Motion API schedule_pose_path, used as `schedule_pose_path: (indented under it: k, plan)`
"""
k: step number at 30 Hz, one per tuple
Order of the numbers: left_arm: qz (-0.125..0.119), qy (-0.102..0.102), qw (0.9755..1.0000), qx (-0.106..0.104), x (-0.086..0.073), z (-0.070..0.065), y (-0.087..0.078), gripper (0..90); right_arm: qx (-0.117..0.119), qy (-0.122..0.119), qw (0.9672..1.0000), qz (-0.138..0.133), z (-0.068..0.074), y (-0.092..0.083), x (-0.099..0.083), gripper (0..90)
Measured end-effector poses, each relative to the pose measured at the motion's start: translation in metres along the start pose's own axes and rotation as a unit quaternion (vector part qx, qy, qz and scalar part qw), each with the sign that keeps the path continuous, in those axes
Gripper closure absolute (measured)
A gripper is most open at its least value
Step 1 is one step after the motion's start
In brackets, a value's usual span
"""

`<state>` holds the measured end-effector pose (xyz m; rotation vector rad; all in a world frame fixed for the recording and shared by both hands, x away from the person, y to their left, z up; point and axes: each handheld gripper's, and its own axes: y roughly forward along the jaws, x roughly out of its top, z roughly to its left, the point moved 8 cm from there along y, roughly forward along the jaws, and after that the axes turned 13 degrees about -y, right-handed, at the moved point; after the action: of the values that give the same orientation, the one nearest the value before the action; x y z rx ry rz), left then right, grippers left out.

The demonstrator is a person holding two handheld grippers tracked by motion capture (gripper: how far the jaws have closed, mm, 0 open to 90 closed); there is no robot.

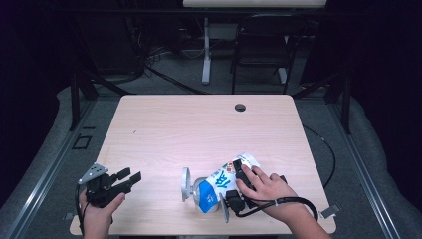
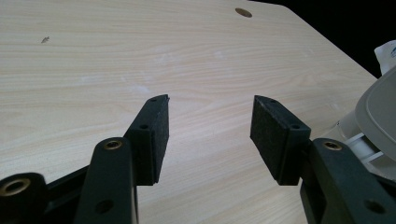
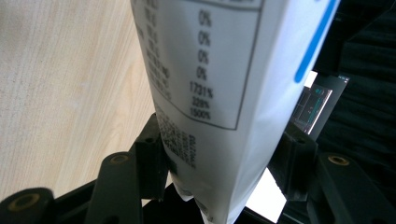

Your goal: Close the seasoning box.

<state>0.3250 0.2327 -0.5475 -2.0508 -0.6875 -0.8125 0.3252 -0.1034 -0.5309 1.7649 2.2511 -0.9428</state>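
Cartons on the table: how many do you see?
1. The milk carton lies tilted near the front edge of the table, with the right gripper clamped on it; nothing else could hide another.

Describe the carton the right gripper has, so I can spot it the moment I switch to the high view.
Start at the wooden table and go to its near edge, right of centre, by the person's right hand. The carton lies tilted there, clamped in the right gripper. It is white and blue with large blue print, unlike the grey disc-shaped part at its left end.
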Motion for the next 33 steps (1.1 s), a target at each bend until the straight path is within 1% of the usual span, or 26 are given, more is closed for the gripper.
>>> schedule_pose_path:
  k: [21,22,33]
  plan:
    - [0.001,-0.001,1.0,0.001,-0.0004,0.0005,0.0,47.8,-0.002,-0.002,1.0,0.0,0.0001,0.0,0.0001,46.6]
    - [0.001,-0.001,1.0,0.001,-0.0004,0.0007,-0.0001,47.7,-0.003,-0.004,1.0,0.003,-0.0003,-0.0005,-0.0002,46.6]
    - [0.001,-0.001,1.0,0.002,-0.0001,0.0012,-0.0007,47.8,-0.004,-0.007,1.0,0.001,-0.0009,-0.0004,0.0001,46.9]
